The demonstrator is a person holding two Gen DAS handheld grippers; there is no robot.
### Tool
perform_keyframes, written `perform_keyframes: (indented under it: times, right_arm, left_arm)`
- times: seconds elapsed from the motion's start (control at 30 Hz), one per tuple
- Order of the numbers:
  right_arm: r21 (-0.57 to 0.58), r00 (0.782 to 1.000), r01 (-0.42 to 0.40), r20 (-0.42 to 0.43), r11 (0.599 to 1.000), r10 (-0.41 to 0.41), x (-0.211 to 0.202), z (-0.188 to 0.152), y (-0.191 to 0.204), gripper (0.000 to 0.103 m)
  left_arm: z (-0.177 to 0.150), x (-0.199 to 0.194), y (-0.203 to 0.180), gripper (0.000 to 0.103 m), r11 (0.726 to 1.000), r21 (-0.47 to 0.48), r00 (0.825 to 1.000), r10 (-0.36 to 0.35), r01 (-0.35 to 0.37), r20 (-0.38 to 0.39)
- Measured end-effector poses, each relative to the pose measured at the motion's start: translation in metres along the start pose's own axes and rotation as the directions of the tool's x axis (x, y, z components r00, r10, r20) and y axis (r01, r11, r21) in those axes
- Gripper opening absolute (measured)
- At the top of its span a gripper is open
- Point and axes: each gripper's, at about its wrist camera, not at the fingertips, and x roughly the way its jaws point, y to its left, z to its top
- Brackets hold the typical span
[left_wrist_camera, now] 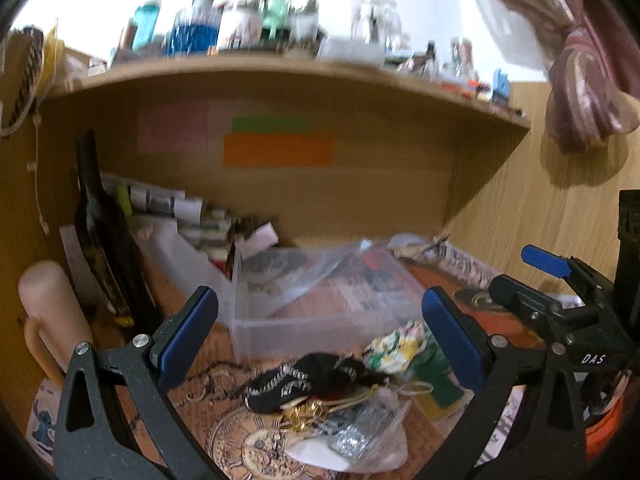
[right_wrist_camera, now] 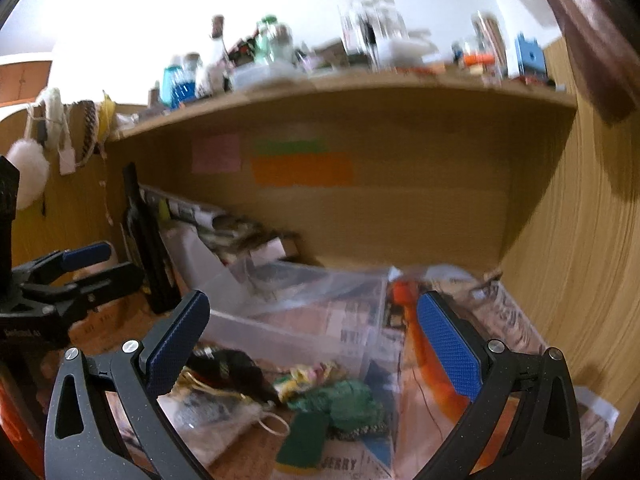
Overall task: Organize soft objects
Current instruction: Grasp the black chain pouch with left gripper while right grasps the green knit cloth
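I have both tools wide open and holding nothing: the left gripper (left_wrist_camera: 320, 336) hangs above the pile on the desk, and the right gripper (right_wrist_camera: 316, 344) sits beside it at about the same height.

The soft things lie loose in front of the clear plastic box (left_wrist_camera: 320, 304). I can pick out a black pouch with silver trim (left_wrist_camera: 308, 380), a green cloth piece (right_wrist_camera: 344, 400) with a flowered scrap (left_wrist_camera: 396, 346) at its near end, and a clear bag with something silvery inside (left_wrist_camera: 360, 432). An orange strip (right_wrist_camera: 432, 376) runs along the right side, partly behind my right gripper's finger.

As I judge it, the sorting has barely begun. The box looks close to empty, though something thin and clear is draped over it, perhaps a plastic sheet or the lid, and I cannot say what lies at its back. Everything soft that I can see is yet to be picked up.

Both views are smeared, so the shelf (left_wrist_camera: 280, 72) and its bottles are only shapes. The gold bits under the pouch are too tangled to name, and the near edge of the pile is cut off by my own fingers.
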Motion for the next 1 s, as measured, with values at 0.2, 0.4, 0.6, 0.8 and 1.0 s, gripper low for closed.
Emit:
perform_keyframes:
  times: [0.2,0.4,0.6,0.8,1.0]
  right_arm:
    - [0.023,0.992,0.017,-0.126,1.000,-0.014,0.020,-0.025,-0.017,0.103]
    - [0.052,0.969,0.018,-0.247,0.998,-0.004,0.041,-0.050,-0.033,0.098]
    - [0.073,0.939,0.028,-0.344,0.997,-0.001,0.062,-0.067,-0.045,0.085]
    - [0.138,0.906,0.003,-0.419,0.990,0.056,0.080,-0.078,-0.056,0.067]
    - [0.159,0.895,-0.027,-0.436,0.987,0.095,0.086,-0.080,-0.054,0.047]
  left_arm:
    - [-0.029,0.033,0.017,0.103,0.999,-0.040,0.988,-0.002,-0.004,-0.155]
    - [-0.048,0.059,0.023,0.103,0.998,-0.056,0.967,-0.014,0.000,-0.255]
    - [-0.063,0.079,0.022,0.080,0.998,-0.053,0.946,-0.030,0.014,-0.323]
    - [-0.070,0.093,0.031,0.058,0.994,-0.102,0.929,-0.080,0.046,-0.361]
    - [-0.069,0.095,0.033,0.030,0.991,-0.115,0.924,-0.109,0.071,-0.367]
